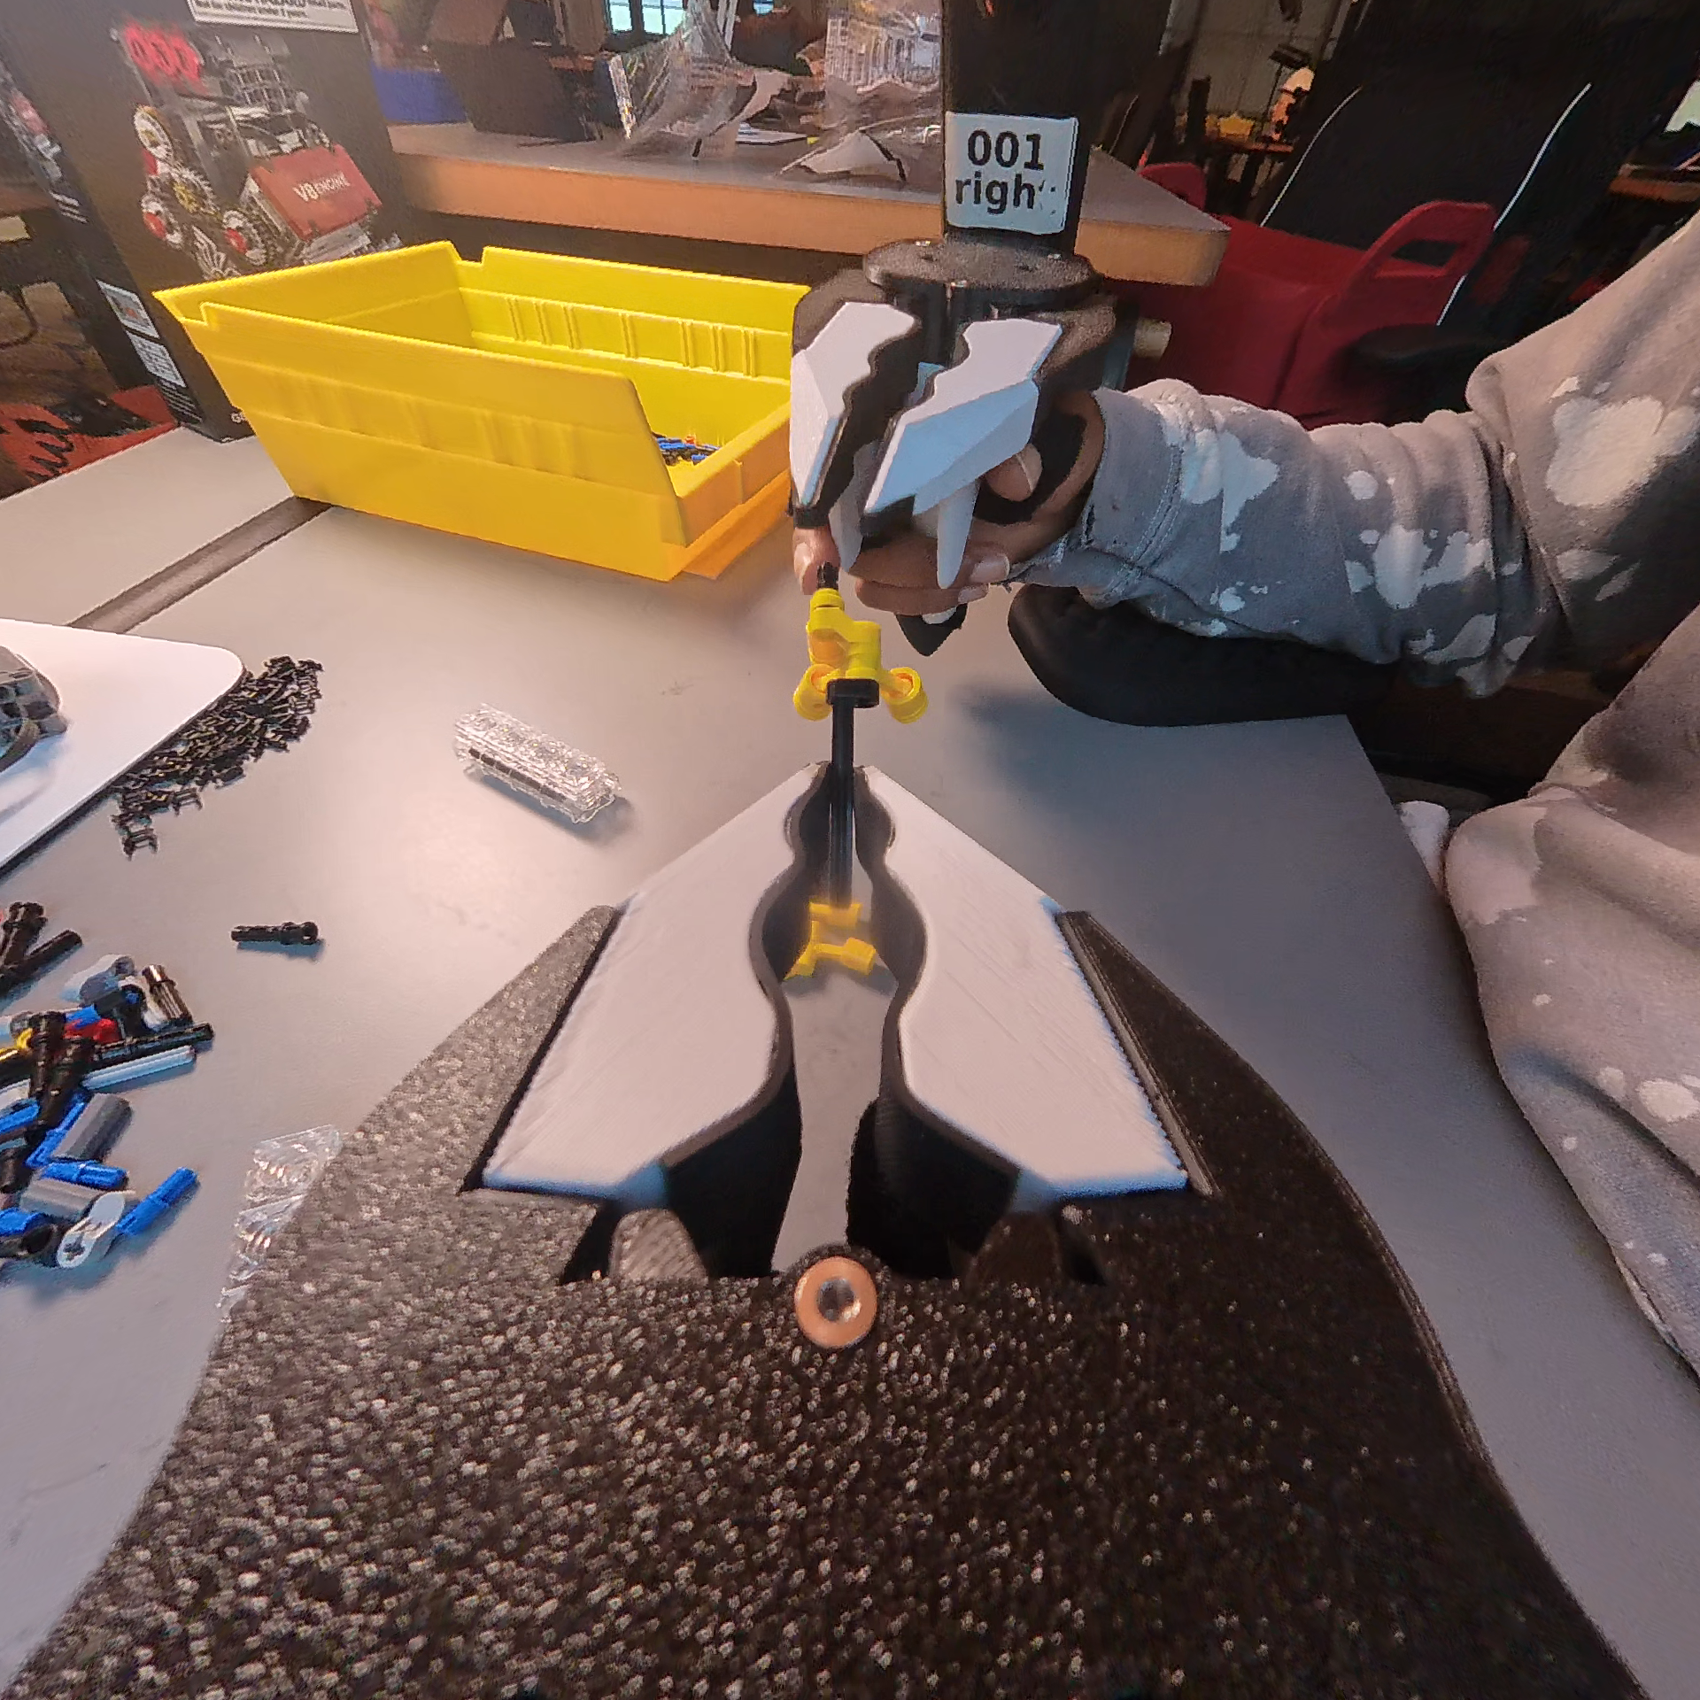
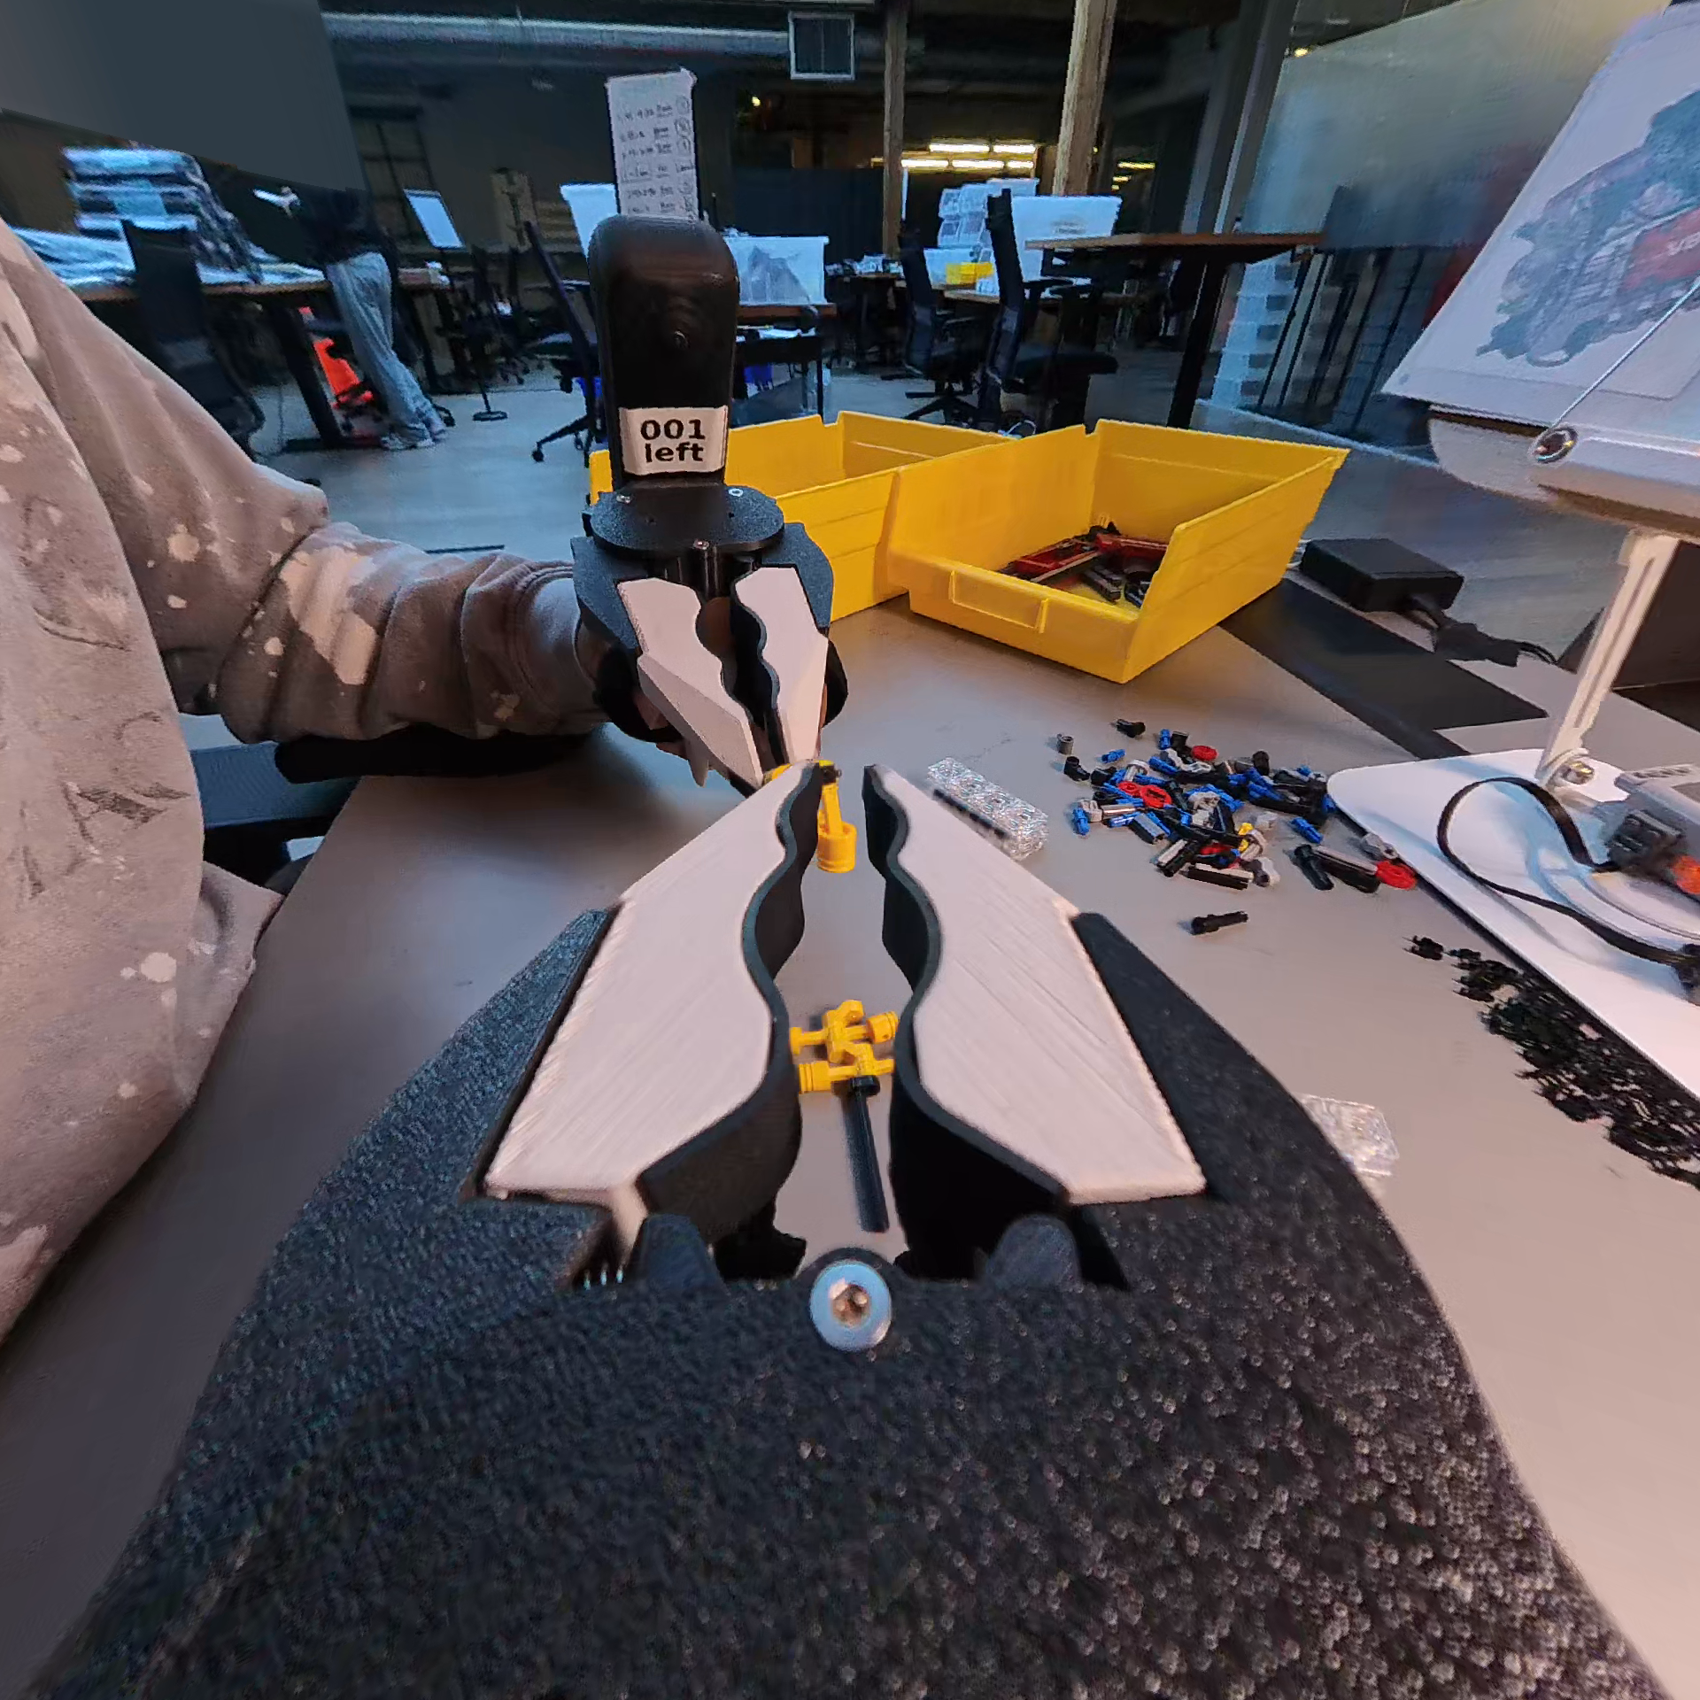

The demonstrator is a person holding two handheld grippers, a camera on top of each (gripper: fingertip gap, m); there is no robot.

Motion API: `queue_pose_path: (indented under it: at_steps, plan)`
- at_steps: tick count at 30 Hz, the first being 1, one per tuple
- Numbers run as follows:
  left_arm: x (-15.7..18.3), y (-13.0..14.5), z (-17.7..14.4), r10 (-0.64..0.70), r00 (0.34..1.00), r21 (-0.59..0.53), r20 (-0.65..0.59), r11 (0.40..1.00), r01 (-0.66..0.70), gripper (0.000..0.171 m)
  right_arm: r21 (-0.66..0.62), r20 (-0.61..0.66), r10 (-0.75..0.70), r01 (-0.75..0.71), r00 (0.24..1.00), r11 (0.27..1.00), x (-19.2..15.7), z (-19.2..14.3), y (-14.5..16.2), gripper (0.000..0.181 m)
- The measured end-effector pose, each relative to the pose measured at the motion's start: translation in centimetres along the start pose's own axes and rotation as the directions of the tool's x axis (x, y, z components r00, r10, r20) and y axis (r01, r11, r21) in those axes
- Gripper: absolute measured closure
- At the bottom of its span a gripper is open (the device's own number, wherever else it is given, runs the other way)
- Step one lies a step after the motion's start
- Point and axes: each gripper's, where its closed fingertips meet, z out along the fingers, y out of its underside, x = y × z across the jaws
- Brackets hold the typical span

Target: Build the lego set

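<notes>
A black axle [image 1: 842, 736] carries a cluster of yellow connectors [image 1: 855, 658] and is held above the grey table. My left gripper [image 1: 842, 777] is shut on the axle's near part; it also shows in the right wrist view [image 2: 768, 773]. My right gripper [image 2: 842, 773] has its jaws a narrow gap apart around the assembly's far end, where a yellow connector [image 2: 835, 832] lies against its left finger. In the left wrist view the right gripper [image 1: 832, 547] sits just above the axle's tip. A yellow and black reflection of the assembly shows on the glossy table between each gripper's fingers.
Two yellow bins [image 2: 1012, 598] stand at the back, one [image 1: 460, 442] holding parts. Loose coloured parts [image 2: 1214, 809], a heap of small black pins [image 1: 221, 736], a clear bag [image 1: 538, 763] and a lone black pin [image 1: 276, 934] lie nearby. A booklet stand [image 2: 1564, 276] rises beside them. The grippers' ends are close to 6 cm from one another. From either gripper's tips it is about 20 cm to the lone black pin [image 1: 276, 934]. Seen from the right wrist view [image 2: 1223, 928] as well.
</notes>
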Motion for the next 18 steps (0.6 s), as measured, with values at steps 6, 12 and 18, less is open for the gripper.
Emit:
queue_pose_path:
  at_steps: [6,12,18]
  plan:
    - [0.3,0.1,0.1,0.011,1.000,-0.008,-0.012,1.000,-0.011,0.168,-0.049,0.055,0.016,-0.013,0.998,0.999,-0.8,1.5,1.4,0.176]
    - [0.2,0.8,0.2,0.015,1.000,-0.043,-0.009,0.999,-0.015,0.169,-0.070,0.057,0.018,-0.014,0.998,0.997,-0.7,1.5,2.0,0.174]
    - [-0.4,1.1,0.0,0.010,1.000,-0.051,0.015,0.999,-0.009,0.169,-0.083,0.025,0.014,-0.012,1.000,0.996,0.2,0.9,2.1,0.170]
